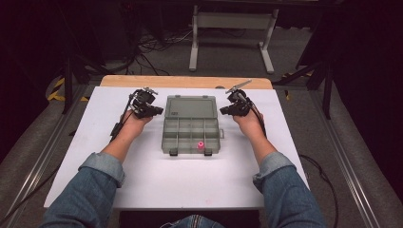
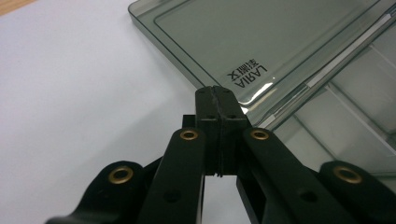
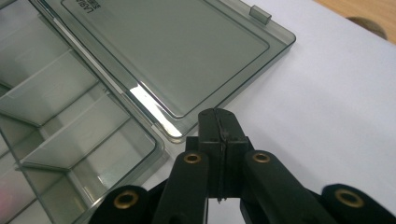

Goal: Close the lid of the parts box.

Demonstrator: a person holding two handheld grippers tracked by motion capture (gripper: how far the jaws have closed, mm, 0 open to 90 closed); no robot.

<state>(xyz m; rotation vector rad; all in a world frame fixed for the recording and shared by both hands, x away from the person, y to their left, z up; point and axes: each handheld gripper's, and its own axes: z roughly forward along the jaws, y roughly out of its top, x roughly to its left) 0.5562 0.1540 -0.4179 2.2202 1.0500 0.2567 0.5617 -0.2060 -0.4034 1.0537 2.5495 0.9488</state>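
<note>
Denim sleeves frame the open organizer box (image 1: 191, 124); left gripper (image 1: 156, 110) and right gripper (image 1: 225, 110), jaws together, should nudge its flat-lying lid (image 1: 191, 107) up evenly.

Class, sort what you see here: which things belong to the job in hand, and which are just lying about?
In the job: compartment box, its open lid, left gripper, right gripper, pink piece inside the box.

Lying about: cables on the floor, white frame behind the table.
</note>
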